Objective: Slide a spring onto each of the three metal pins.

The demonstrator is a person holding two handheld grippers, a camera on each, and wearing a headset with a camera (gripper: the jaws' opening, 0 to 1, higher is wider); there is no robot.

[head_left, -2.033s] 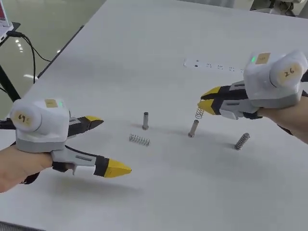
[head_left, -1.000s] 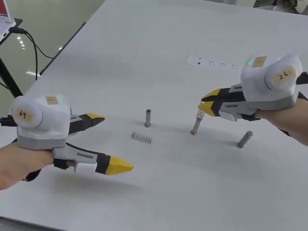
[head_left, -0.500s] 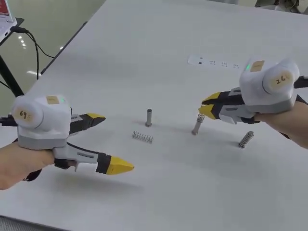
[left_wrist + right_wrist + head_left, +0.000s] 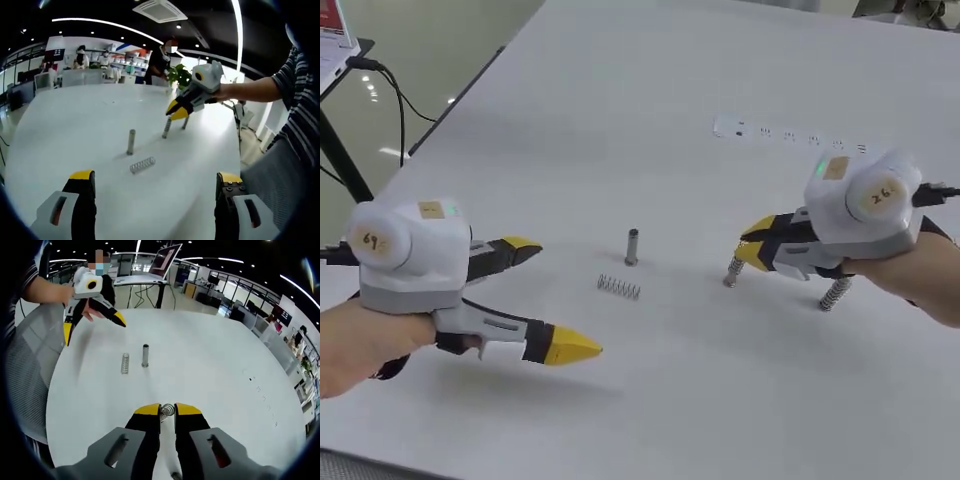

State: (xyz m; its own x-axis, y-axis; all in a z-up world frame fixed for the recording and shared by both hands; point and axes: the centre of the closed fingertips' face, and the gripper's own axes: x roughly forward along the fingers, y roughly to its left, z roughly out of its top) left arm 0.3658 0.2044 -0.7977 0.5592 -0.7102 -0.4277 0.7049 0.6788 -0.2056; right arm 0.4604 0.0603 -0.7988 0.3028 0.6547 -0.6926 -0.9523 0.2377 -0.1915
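Right gripper view: right claw pinches a small steel coil spring, perhaps over the leaning grey metal pin; left claw spread wide.

Broad white surface | power strip lying at 1 o'clock | pale green floor off at 10 o'clock | ceiling light strips glowing across an open office

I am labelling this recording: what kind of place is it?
Probably an open-plan office or lab: a large white table with a power strip, a laptop on a stand, and more desks behind.
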